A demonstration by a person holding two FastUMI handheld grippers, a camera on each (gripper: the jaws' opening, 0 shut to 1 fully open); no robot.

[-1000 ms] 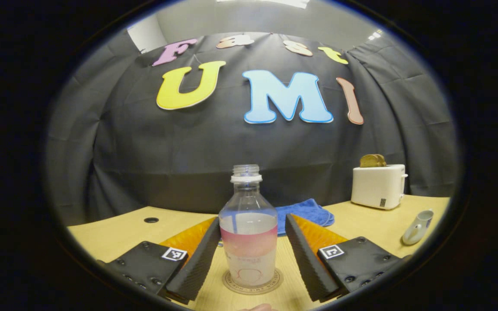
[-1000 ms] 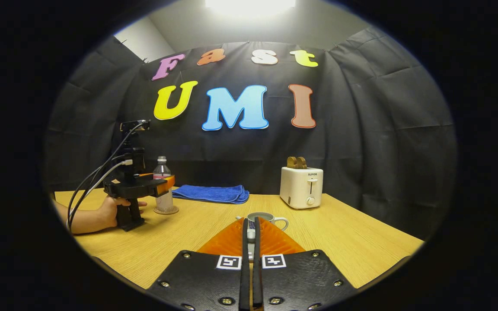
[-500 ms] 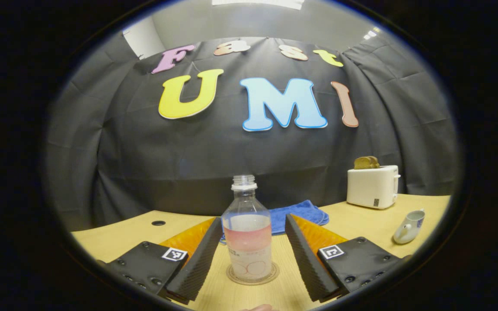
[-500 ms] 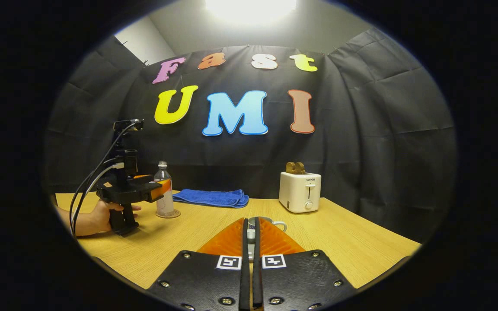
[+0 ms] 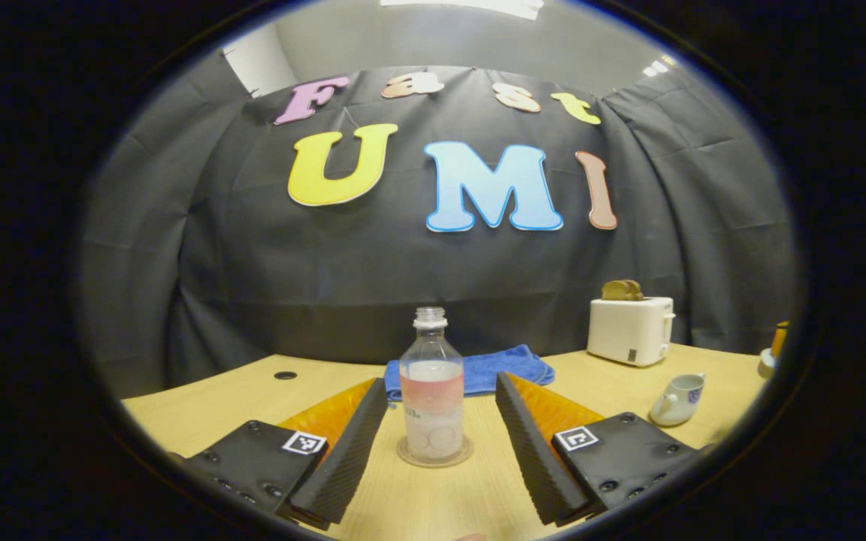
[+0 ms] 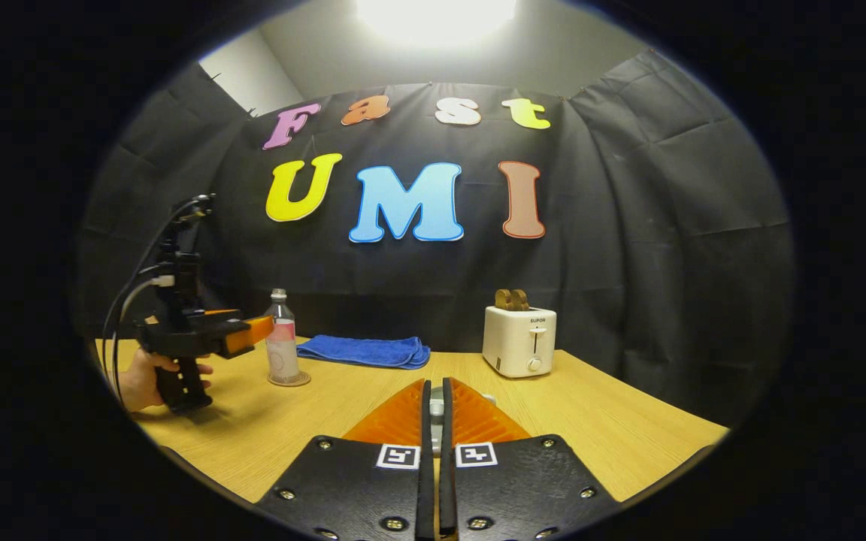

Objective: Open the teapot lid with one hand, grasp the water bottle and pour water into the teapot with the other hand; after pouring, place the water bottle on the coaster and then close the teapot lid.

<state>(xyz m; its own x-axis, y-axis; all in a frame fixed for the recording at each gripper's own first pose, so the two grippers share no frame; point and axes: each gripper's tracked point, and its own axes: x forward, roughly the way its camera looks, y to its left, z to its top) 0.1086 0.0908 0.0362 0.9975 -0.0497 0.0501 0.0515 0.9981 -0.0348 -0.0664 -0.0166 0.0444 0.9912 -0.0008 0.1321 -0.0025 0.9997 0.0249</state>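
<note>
A clear water bottle (image 5: 433, 391) with a pink label and no cap stands upright on the round coaster (image 5: 433, 455). My left gripper (image 5: 440, 385) is open and drawn back, with the bottle beyond its tips and untouched. In the right gripper view, the left gripper (image 6: 256, 329) hangs just left of the bottle (image 6: 281, 342), held by a hand (image 6: 140, 379). My right gripper (image 6: 437, 385) is shut on the small pale teapot lid (image 6: 437, 409). The white teapot (image 5: 677, 398) stands open at the right. In the right gripper view the teapot (image 6: 488, 399) is mostly hidden behind the fingers.
A white toaster (image 5: 630, 329) holding bread stands at the back right of the wooden table (image 6: 613, 421). A folded blue towel (image 5: 478, 370) lies behind the bottle. A cable hole (image 5: 285, 375) sits at the back left. The table's right edge (image 6: 673, 451) is near.
My left gripper has pulled back from the bottle, which stays on the coaster and looks smaller. My right gripper stays shut on the lid, and the teapot has sunk behind its fingers.
</note>
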